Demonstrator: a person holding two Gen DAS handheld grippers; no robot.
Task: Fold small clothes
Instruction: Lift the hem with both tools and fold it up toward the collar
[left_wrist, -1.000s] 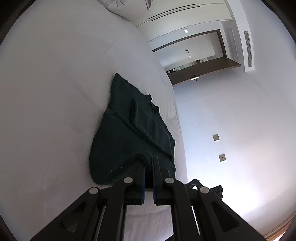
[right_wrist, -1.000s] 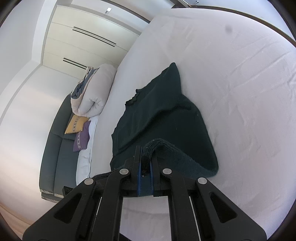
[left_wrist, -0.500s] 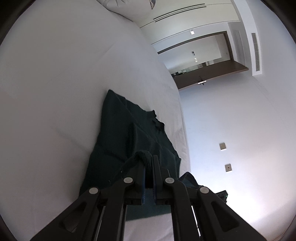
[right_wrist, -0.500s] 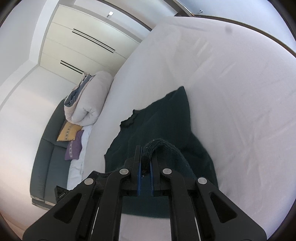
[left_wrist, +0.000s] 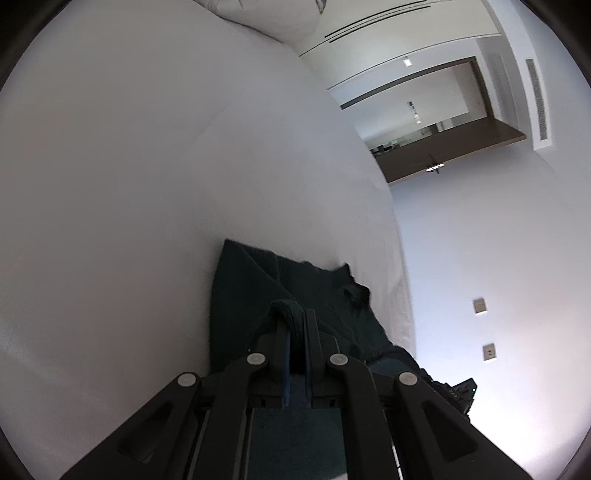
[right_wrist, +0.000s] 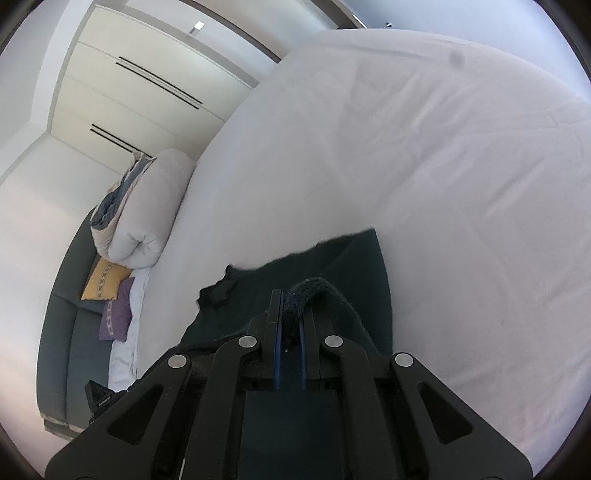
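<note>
White bed (left_wrist: 147, 184) is carrying a dark green garment (left_wrist: 258, 280) near its edge. Left gripper (left_wrist: 295, 325) and right gripper (right_wrist: 291, 306) are each pinching its hem.

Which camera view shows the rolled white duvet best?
The right wrist view: the rolled white duvet appears whole there, beside the yellow cushion and purple cushion. The left wrist view shows only a white edge at the top, possibly the same bedding.
</note>
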